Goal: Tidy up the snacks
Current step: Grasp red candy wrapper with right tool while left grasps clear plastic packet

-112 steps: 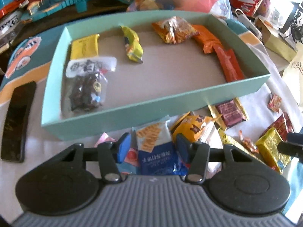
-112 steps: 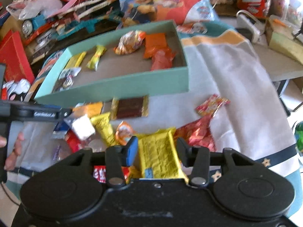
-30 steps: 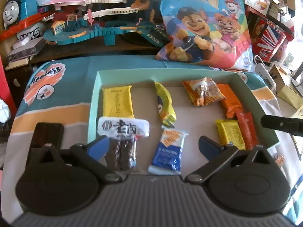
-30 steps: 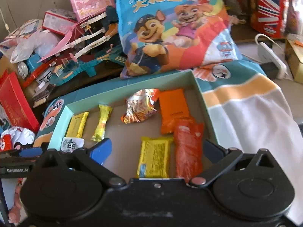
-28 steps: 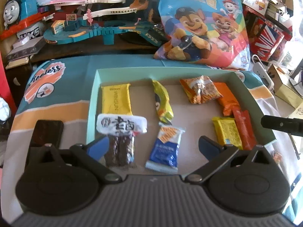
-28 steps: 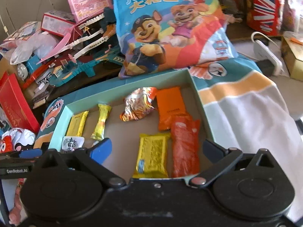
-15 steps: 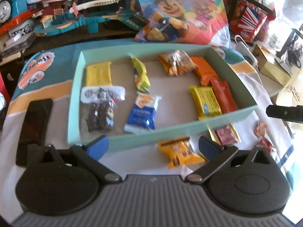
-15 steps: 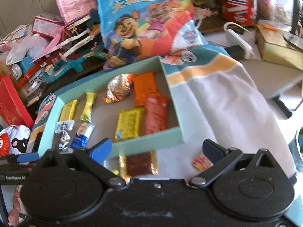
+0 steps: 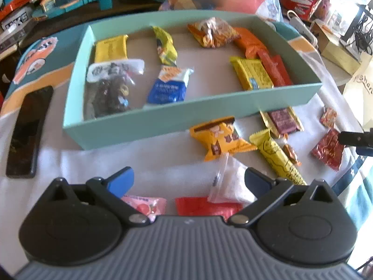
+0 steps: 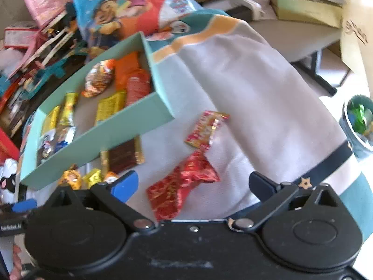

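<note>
A teal box (image 9: 163, 121) holds several snack packets, among them a blue one (image 9: 169, 86) and a yellow one (image 9: 253, 75). Loose snacks lie on the cloth in front of it: an orange packet (image 9: 220, 137), a clear white bag (image 9: 229, 183), a red packet (image 9: 207, 206) and a pink one (image 9: 145, 205). My left gripper (image 9: 188, 178) hangs open above the cloth, with the white bag between its fingers. My right gripper (image 10: 194, 184) is wide, its jaws closing, over a shiny red packet (image 10: 183, 187) that its pads do not touch. The teal box (image 10: 112, 128) lies to its left.
A black phone (image 9: 28, 128) lies left of the box. Toys and a cartoon bag (image 10: 130, 7) crowd the back. A small red sachet (image 10: 206, 129) and a brown bar (image 10: 122, 155) lie near the box's right corner. The cloth drops off the table edge at the right.
Both grippers have pulled back from above the box and sunk toward the loose snacks in front of it. The blue and yellow packets held earlier now lie in the box.
</note>
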A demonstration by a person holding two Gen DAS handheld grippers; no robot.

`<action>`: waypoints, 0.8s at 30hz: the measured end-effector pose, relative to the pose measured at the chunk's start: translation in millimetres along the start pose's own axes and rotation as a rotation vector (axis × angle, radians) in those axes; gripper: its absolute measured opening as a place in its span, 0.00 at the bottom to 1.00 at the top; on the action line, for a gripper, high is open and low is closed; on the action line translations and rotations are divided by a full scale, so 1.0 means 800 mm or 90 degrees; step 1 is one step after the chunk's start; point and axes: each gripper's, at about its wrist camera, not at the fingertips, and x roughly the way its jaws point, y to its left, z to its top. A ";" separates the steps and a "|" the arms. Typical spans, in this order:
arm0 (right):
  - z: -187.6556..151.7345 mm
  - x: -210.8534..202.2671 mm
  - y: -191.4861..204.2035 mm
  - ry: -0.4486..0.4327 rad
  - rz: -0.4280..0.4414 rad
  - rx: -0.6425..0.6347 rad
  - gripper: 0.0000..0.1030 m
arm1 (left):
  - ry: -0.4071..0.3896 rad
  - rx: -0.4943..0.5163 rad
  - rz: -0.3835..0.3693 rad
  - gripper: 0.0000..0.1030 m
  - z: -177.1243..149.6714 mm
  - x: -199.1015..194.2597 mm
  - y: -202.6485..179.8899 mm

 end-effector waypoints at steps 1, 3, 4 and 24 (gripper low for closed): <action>-0.002 0.003 -0.001 0.002 -0.003 0.004 0.88 | 0.004 0.003 -0.001 1.00 -0.001 0.004 -0.002; -0.005 0.009 0.000 0.002 -0.007 0.006 0.80 | 0.012 0.014 -0.003 1.00 -0.003 0.010 -0.007; -0.008 0.012 0.002 -0.001 -0.007 0.002 0.69 | 0.015 0.020 -0.005 1.00 -0.004 0.013 -0.011; -0.019 0.010 0.046 -0.064 0.024 -0.083 0.11 | 0.005 0.089 -0.070 0.18 -0.016 0.006 -0.056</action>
